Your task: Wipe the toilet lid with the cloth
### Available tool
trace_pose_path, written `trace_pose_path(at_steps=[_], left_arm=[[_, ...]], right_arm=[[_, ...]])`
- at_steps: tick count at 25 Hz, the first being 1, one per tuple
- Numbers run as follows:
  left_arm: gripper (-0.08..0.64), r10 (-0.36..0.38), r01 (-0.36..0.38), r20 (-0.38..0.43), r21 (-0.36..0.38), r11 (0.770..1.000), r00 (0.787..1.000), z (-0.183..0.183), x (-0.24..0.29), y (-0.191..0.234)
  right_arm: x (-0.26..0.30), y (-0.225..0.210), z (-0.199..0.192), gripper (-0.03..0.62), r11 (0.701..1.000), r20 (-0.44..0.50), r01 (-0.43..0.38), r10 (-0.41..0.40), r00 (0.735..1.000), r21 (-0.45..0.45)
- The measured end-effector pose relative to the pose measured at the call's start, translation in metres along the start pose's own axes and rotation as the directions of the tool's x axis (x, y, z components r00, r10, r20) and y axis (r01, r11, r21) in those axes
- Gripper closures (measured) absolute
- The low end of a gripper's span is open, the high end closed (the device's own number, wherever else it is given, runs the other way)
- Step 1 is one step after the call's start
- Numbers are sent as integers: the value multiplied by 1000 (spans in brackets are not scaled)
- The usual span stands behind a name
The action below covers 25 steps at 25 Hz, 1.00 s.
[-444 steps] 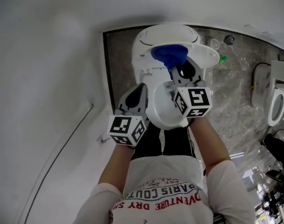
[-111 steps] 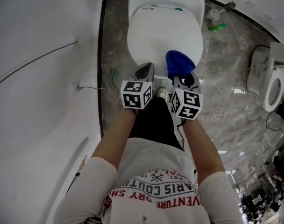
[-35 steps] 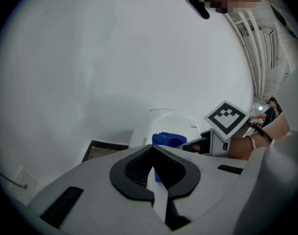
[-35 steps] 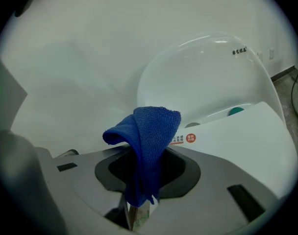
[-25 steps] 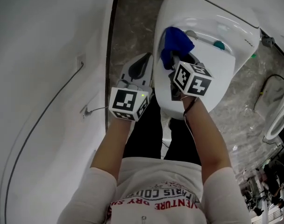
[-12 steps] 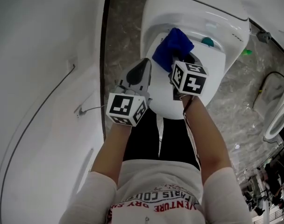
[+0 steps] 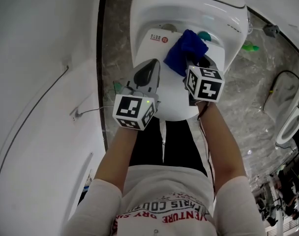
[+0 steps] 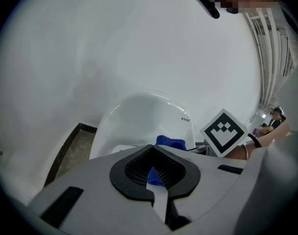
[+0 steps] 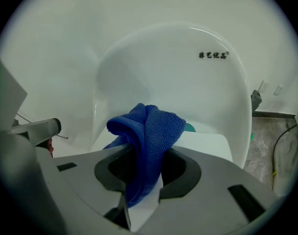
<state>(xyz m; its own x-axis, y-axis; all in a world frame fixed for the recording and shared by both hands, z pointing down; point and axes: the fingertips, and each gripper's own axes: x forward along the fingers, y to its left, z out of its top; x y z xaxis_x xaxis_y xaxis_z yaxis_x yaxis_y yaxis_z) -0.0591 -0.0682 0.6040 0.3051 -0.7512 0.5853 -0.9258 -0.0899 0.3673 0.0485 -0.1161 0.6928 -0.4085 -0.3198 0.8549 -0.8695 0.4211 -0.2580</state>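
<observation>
Head view: the blue terry cloth (image 7: 185, 53) has slid from mid-lid to the far end of the white toilet lid (image 7: 169, 100), beside the teal button (image 7: 204, 35). This stroke is probably almost spent. Both forearms reach forward, with the right tool (image 7: 194, 65) ahead of the left tool (image 7: 148, 69).

Left gripper view: the jaws are together on nothing.

Right gripper view: the jaws are clamped on the cloth, which bunches up beyond them.

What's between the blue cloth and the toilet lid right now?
Nothing visible. The cloth, clamped in the right tongs, faces the lid with only open air between; the left tongs sit aside.
</observation>
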Motion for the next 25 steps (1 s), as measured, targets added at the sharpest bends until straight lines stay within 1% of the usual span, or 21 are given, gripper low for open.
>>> trace_pose_path(at_steps=[9,13,22,25], left_arm=[[554,-19,20,-29,31,999,999,-11,17,-46],[554,-34,35,-37,40,999,999,-16,27,-67],[554,-75,80,-69,63,995,995,-31,41,-106],[554,-83,88,-74,68,994,994,-36,42,-112]], right_arm=[[-25,-60,-19,493,1000,-14,22,-22,1000,5],[-35,-85,-28,493,999,-30,43,-44,999,-28],[-59,-149,-57,494,986,-62,151,-156,986,-73],[-65,-168,-70,494,968,-68,211,-222,973,-139]])
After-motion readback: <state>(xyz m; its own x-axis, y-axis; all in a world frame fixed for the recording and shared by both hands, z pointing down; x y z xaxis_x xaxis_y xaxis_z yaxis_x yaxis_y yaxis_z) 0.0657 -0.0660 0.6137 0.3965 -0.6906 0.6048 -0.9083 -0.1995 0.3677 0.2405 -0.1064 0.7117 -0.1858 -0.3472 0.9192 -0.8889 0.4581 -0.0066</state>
